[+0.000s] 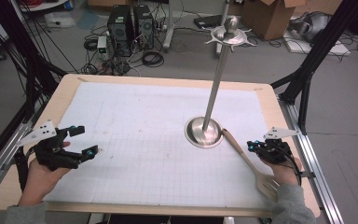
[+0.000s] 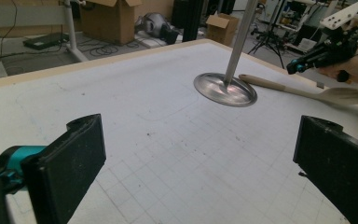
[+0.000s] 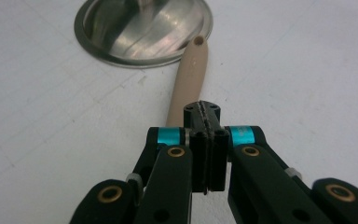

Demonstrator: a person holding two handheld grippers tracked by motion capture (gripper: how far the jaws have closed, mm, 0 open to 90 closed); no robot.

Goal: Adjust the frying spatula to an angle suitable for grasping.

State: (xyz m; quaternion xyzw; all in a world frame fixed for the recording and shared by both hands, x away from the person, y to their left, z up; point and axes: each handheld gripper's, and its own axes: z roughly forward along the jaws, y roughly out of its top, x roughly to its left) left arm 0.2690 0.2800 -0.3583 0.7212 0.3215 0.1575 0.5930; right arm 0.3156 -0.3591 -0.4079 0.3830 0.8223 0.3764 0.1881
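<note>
Spatula [image 1: 251,161] lies flat on the worktop [image 1: 144,135], its handle tip touching the utensil stand [image 1: 204,132]. Right gripper [image 3: 204,114], jaws pressed together and empty, sits over the handle; left gripper [image 1: 85,141] gapes empty. Closed jaws risk shoving the spatula aside.

A lab or workshop: computer towers [image 1: 129,25] sit on the grey floor amid tangled cables [image 1: 149,56], cardboard boxes [image 1: 272,16] stand behind, and black frame struts [image 1: 317,51] flank a table [image 1: 168,80] covered with grid paper [image 1: 144,135].
</note>
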